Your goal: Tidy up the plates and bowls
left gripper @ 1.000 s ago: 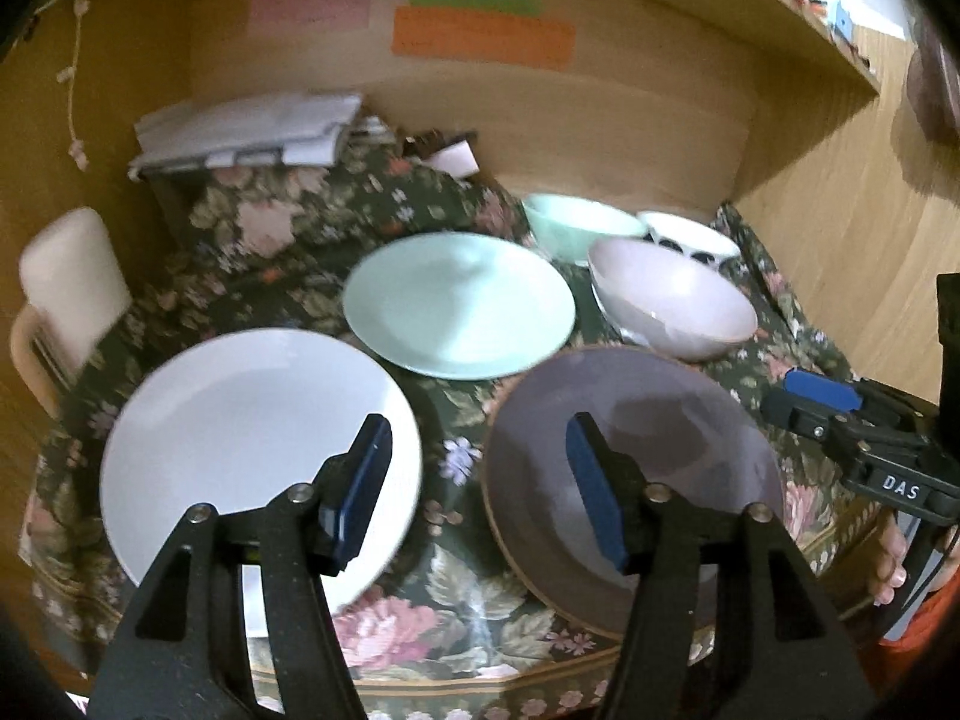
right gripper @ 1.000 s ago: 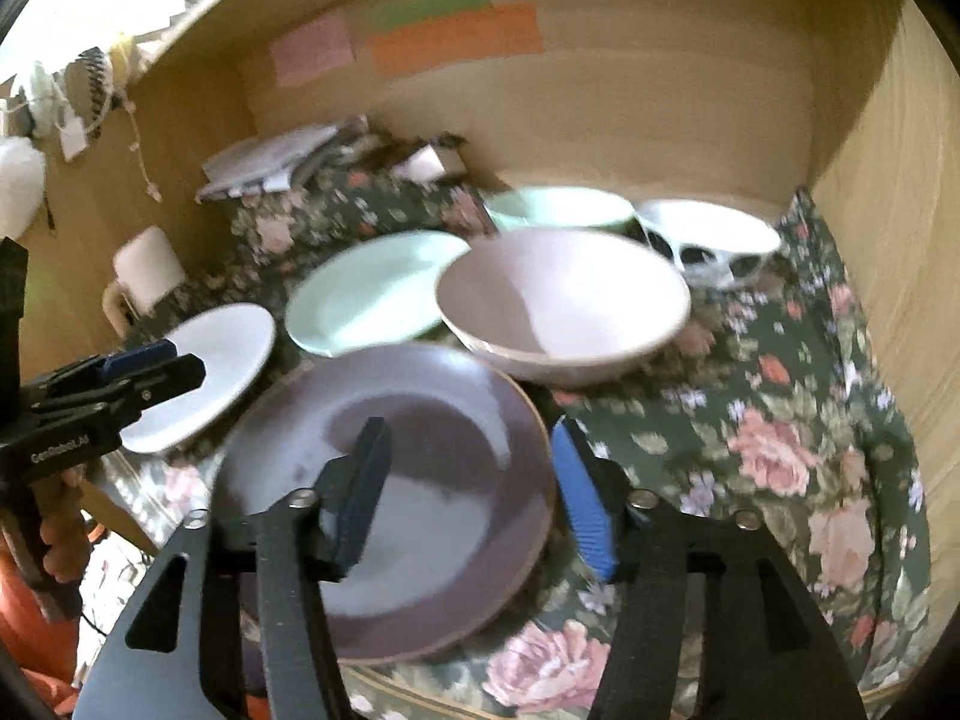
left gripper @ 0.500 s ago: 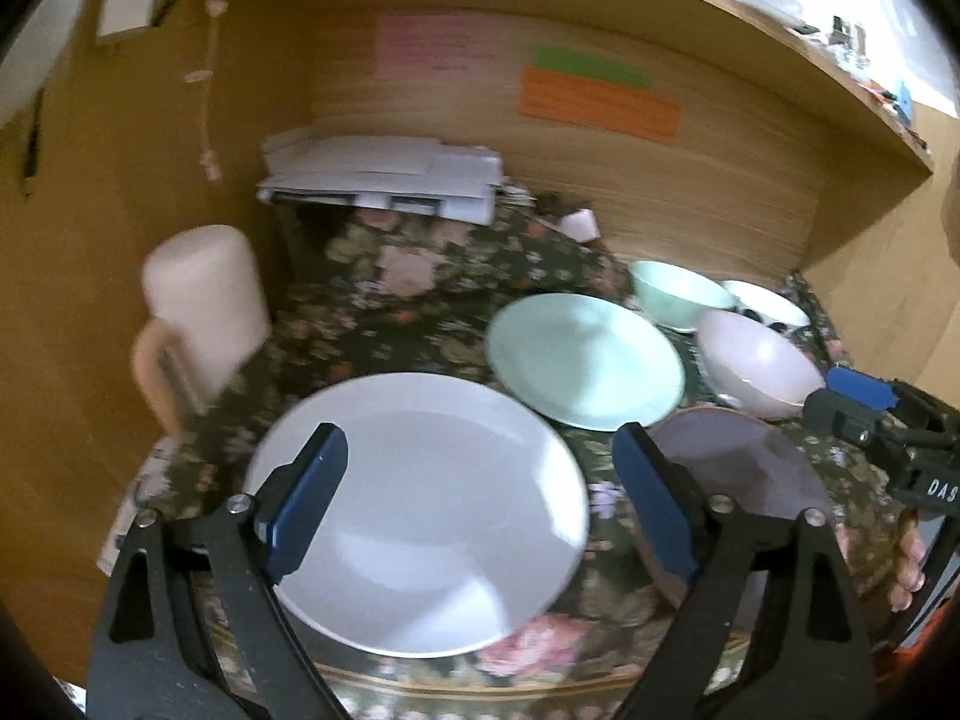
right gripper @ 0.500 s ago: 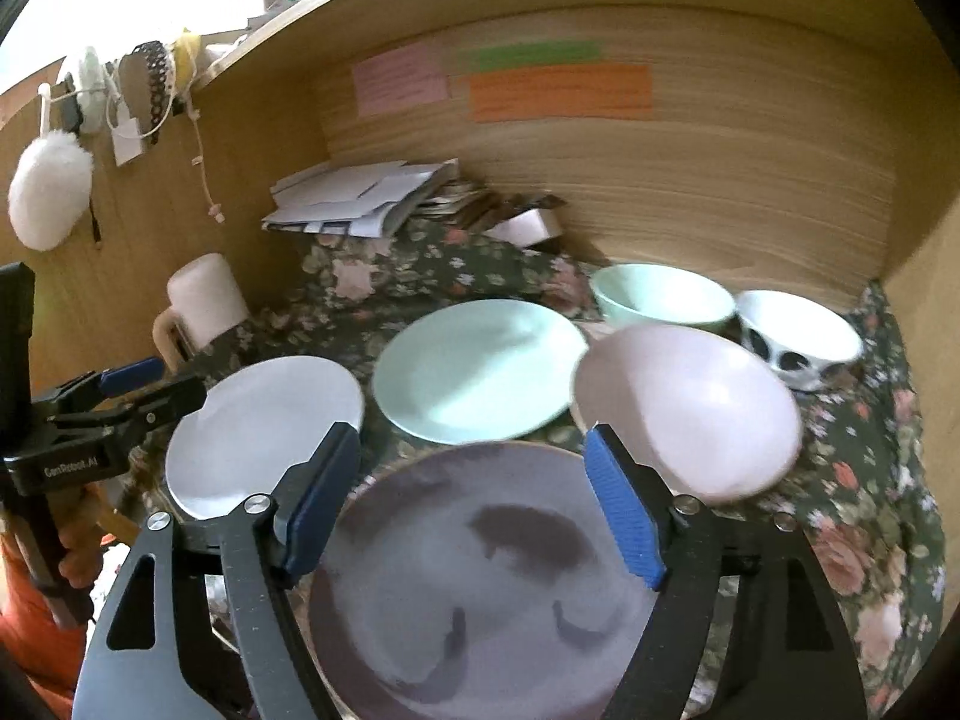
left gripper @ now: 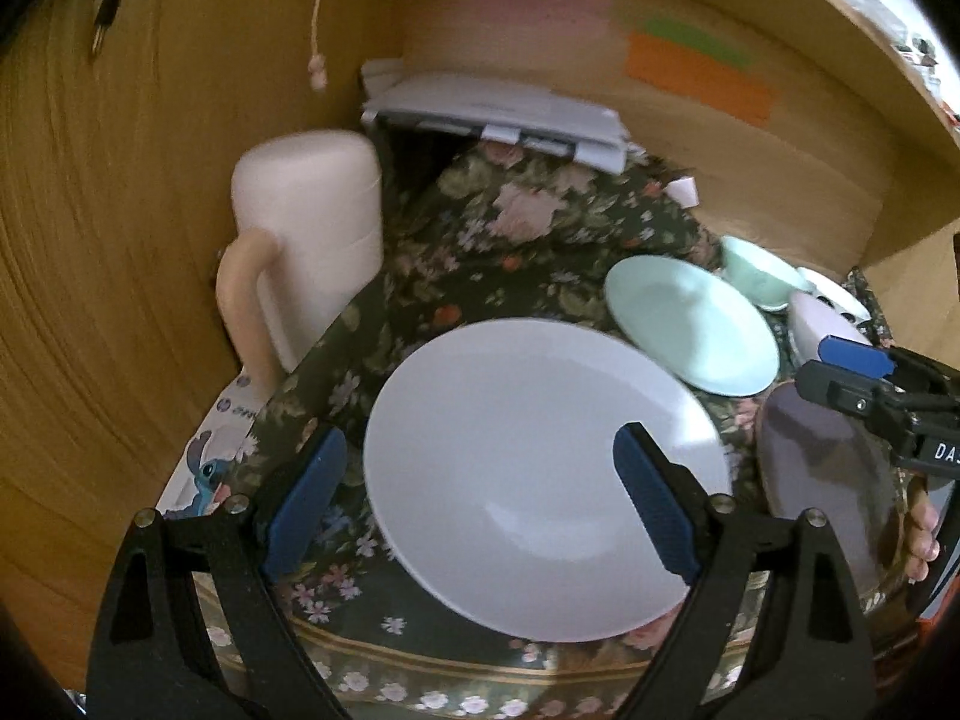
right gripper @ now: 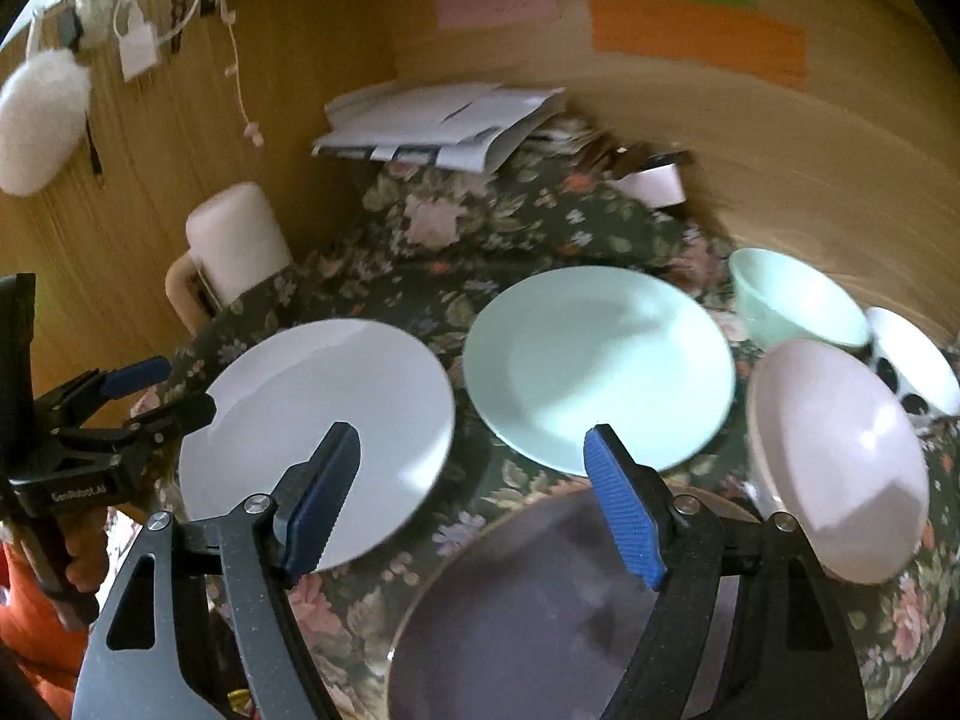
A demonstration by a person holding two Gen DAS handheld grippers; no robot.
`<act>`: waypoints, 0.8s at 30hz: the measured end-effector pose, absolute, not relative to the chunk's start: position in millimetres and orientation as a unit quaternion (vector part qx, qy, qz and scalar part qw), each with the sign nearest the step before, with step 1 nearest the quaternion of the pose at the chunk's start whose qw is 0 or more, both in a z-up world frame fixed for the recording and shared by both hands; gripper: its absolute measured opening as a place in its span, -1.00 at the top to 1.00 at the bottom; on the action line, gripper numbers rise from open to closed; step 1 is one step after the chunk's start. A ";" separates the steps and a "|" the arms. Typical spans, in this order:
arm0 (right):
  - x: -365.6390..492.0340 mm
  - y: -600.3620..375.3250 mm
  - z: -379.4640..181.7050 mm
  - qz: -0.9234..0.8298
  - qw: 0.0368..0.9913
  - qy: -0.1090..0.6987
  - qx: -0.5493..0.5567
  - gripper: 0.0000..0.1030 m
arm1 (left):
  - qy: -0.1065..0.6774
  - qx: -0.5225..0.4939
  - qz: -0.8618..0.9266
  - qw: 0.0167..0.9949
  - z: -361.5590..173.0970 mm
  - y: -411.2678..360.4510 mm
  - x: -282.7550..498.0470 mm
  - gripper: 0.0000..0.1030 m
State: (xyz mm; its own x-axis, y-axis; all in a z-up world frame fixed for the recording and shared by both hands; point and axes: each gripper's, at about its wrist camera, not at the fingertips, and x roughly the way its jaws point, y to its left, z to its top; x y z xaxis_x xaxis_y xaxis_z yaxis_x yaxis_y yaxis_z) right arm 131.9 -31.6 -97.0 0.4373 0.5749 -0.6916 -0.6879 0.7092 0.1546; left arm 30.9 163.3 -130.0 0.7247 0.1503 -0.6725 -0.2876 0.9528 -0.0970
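Note:
A white plate (left gripper: pixel 540 468) lies at the front left of the floral cloth; it also shows in the right wrist view (right gripper: pixel 324 426). My left gripper (left gripper: pixel 480 504) is open and empty, hovering over its near left part. A mint plate (right gripper: pixel 600 366) lies behind, a purple plate (right gripper: pixel 558 606) at the front. My right gripper (right gripper: pixel 474 498) is open and empty above the purple plate's far edge. A pink bowl (right gripper: pixel 840 450), a mint bowl (right gripper: pixel 792 300) and a white spotted bowl (right gripper: pixel 912 360) stand at the right.
A floral cloth (right gripper: pixel 456 252) covers the table inside a wooden alcove. A white mug-like jug (left gripper: pixel 306 240) stands at the left wall. A stack of papers (right gripper: pixel 444 120) lies at the back. Coloured notes (right gripper: pixel 696 36) hang on the back wall.
Both grippers have opened wider and turned left. The left one has moved from between the white and purple plates to over the white plate. The right one has pulled back and up.

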 end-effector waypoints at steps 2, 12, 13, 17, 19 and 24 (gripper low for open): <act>134.6 -24.1 -100.1 0.379 0.838 0.385 -0.081 -0.44 | 0.357 -0.097 0.120 0.921 -134.4 167.1 32.3 -0.78; 149.4 7.8 -129.6 0.393 0.802 0.439 -0.092 -0.07 | 0.373 -0.115 0.115 0.913 -148.9 183.2 30.9 -0.30; 150.0 9.6 -132.4 0.393 0.800 0.444 -0.096 -0.04 | 0.376 -0.117 0.114 0.912 -150.5 184.4 31.0 -0.23; 151.7 15.3 -141.3 0.395 0.790 0.457 -0.102 0.19 | 0.387 -0.136 0.112 0.905 -156.2 190.4 31.9 -0.10; 152.3 17.5 -145.1 0.396 0.786 0.464 -0.102 0.24 | 0.394 -0.144 0.110 0.901 -159.1 192.7 32.3 0.04; 157.8 22.6 -151.5 0.396 0.777 0.478 -0.108 0.38 | 0.409 -0.150 0.105 0.894 -165.2 193.8 33.2 0.14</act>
